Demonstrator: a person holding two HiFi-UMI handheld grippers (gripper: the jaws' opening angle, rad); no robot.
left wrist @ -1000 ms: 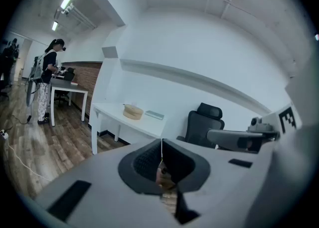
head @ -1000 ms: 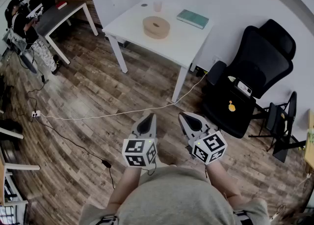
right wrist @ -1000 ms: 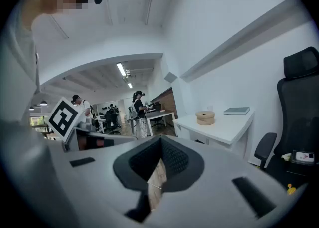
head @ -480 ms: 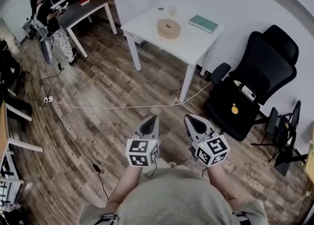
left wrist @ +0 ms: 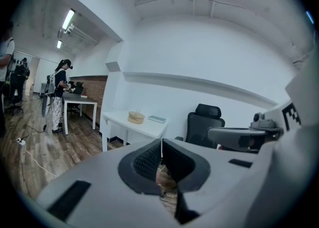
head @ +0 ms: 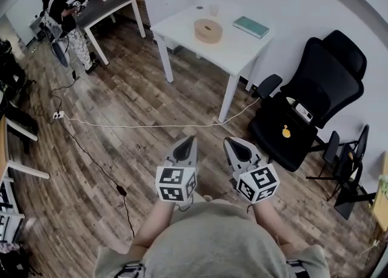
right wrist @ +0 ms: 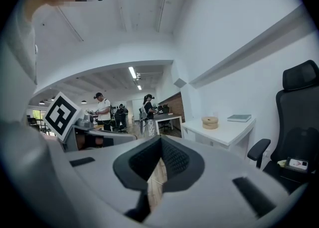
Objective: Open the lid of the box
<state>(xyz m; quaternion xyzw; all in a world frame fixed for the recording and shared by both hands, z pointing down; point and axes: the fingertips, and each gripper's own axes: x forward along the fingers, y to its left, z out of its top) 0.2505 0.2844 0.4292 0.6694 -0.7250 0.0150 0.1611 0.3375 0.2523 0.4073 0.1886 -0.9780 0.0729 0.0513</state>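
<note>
Holds the left gripper (head: 189,142) and the right gripper (head: 232,144) side by side, near, just ahead of the torso, above the wooden floor (head: 121,107). Points both toward the far side of the room. Has the left jaws pressed together, ribbed pads meeting along a thin seam, with nothing pinched. Has the right jaws pressed together as well, empty. Touches nothing with either tool.

Faces the box (head: 208,30), round, low and pale wood, far off on the white table (head: 236,52) and well apart from both grippers. Lies toward the table's middle, with a clear cup (head: 213,10) just beyond it on the far side and a teal book (head: 251,26) to its right. Too small here to tell where lid meets body.

Right of the table, a black office chair (head: 315,82) with a small yellow thing (head: 285,130) on its seat. Across the floor, between grippers and table, a pale cable (head: 145,126) running from left to right. At far left, another person (head: 60,19) standing beside a dark desk (head: 112,5).
</note>
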